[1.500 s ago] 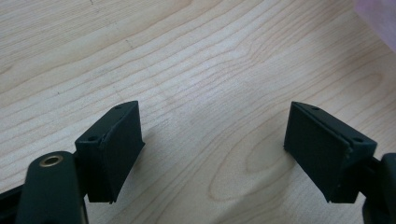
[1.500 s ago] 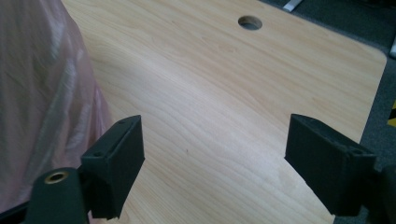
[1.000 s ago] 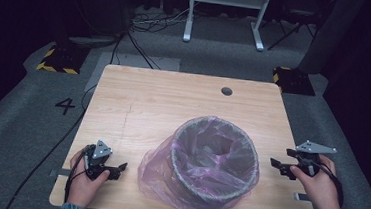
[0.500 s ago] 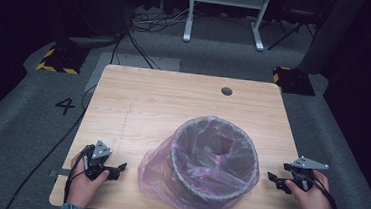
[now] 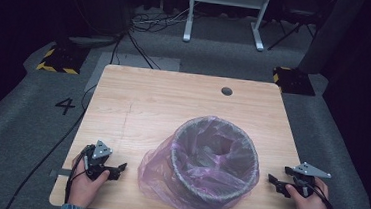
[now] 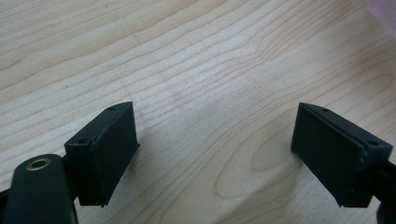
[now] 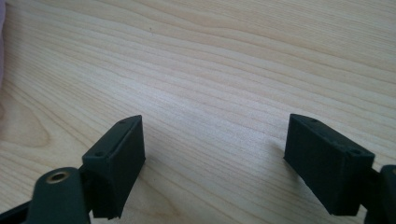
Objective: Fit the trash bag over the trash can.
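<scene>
A round grey bin (image 5: 215, 159) lined with a purple plastic bag (image 5: 155, 175) stands on the wooden table (image 5: 173, 103), near its front edge. My left gripper (image 5: 118, 169) rests on the table at the front left, open, its jaws pointing toward the bag. My right gripper (image 5: 274, 180) sits at the front right, also open, pointing toward the bin. In the left gripper view the gripper (image 6: 215, 154) has only bare wood between its jaws. The right gripper view shows its gripper (image 7: 215, 163) spread wide over bare wood too.
A round cable hole (image 5: 226, 91) is near the table's far edge. Cables (image 5: 44, 158) trail from the left gripper over the table's left side. A white frame (image 5: 226, 12) stands on the floor beyond the table. A sliver of the bag (image 6: 385, 11) shows at top right.
The right hand and gripper came down and toward the person, settling low at the table's front right corner. The left gripper stayed where it was.
</scene>
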Available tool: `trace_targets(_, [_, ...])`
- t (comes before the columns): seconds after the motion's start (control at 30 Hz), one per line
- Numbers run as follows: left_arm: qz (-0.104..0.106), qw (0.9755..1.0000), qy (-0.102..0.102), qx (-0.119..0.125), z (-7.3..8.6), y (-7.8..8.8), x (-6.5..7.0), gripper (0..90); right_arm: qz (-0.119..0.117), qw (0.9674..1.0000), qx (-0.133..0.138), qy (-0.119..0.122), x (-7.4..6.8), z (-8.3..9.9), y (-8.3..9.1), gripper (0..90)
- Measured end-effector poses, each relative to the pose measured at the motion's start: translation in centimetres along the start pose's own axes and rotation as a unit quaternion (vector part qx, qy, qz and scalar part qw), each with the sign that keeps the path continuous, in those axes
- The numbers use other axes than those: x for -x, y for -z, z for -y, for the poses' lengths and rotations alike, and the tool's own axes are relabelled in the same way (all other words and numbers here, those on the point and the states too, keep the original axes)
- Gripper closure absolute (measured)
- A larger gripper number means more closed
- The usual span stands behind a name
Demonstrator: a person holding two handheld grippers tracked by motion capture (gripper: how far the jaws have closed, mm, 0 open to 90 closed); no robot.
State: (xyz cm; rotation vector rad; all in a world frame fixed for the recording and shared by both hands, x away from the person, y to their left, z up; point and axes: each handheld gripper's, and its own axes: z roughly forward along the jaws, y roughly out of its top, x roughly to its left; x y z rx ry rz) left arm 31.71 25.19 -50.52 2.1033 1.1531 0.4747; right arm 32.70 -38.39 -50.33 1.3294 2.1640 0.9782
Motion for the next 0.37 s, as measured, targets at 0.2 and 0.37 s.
trace_targets(0.2, [0.0, 1.0, 0.003, 0.0, -0.03, -0.05, 0.05, 13.7, 0.013, 0.9999, -0.005, 0.0, -0.01, -0.29, -0.42, 15.0])
trace_targets(0.37, [-0.002, 1.0, 0.003, -0.002, -0.13, -0.14, -0.02, 12.7, 0.017, 0.9998, -0.011, -0.005, 0.22, -0.74, -0.97, 9.3])
